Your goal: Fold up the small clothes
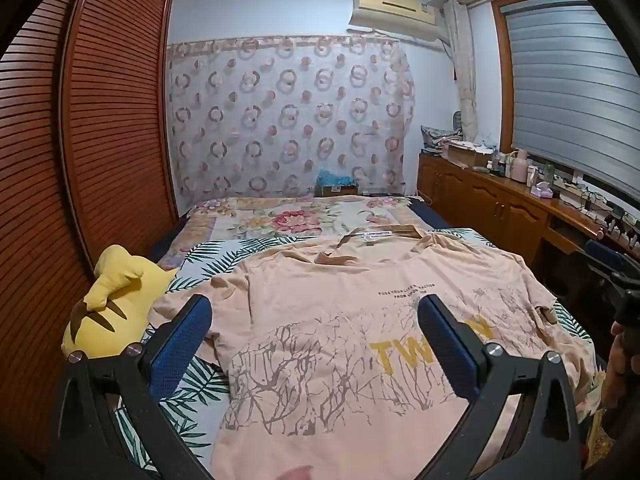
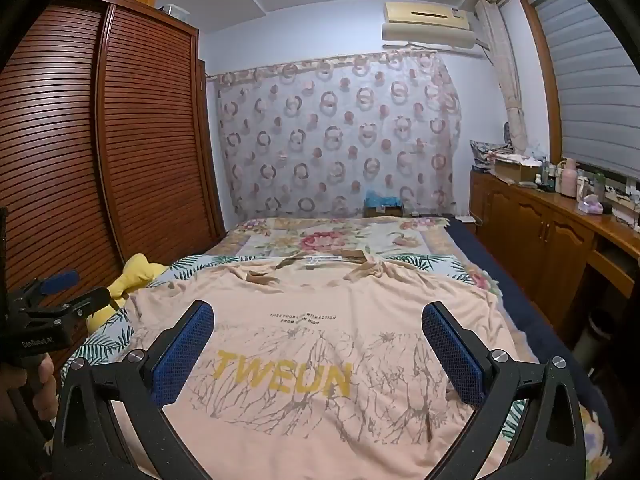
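A peach T-shirt with yellow letters and a grey branch print lies spread flat on the bed, collar toward the far end. My left gripper hovers over its left half, jaws wide open, blue pads apart, nothing between them. My right gripper hangs over the shirt's middle, also wide open and empty. The left gripper shows at the left edge of the right wrist view, with a hand on its grip. The near hem of the shirt is hidden below both views.
A yellow plush toy lies left of the shirt. A leaf-print sheet and a floral blanket cover the bed. A slatted wooden wardrobe stands left, a wooden cabinet with bottles right.
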Demonstrator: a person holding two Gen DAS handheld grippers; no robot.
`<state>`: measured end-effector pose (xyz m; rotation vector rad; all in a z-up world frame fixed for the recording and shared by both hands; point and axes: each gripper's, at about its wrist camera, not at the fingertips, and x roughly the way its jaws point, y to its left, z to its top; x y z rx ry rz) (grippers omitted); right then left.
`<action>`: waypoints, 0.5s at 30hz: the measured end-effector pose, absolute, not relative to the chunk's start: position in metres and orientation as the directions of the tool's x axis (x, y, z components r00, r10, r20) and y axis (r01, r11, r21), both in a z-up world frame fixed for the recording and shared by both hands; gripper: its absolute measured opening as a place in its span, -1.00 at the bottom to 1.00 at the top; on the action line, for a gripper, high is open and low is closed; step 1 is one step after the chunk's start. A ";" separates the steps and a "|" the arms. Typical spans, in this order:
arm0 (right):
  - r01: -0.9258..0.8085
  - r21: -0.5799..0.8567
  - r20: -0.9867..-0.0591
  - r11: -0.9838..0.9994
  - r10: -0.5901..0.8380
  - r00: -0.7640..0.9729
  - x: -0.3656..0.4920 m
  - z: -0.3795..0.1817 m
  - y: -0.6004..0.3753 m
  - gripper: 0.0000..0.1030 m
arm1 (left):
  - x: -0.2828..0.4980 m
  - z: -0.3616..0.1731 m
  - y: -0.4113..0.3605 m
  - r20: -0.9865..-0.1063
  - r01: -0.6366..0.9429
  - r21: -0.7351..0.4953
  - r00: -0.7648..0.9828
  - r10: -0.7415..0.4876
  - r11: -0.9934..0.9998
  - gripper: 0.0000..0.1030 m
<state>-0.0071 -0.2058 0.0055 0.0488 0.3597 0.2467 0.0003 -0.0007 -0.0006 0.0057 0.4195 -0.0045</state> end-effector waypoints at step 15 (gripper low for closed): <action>-0.231 0.093 -0.349 0.969 0.249 0.903 -0.007 0.005 -0.206 1.00 | 0.000 0.000 0.001 -0.405 0.004 -0.018 0.914 -0.011 1.000 1.00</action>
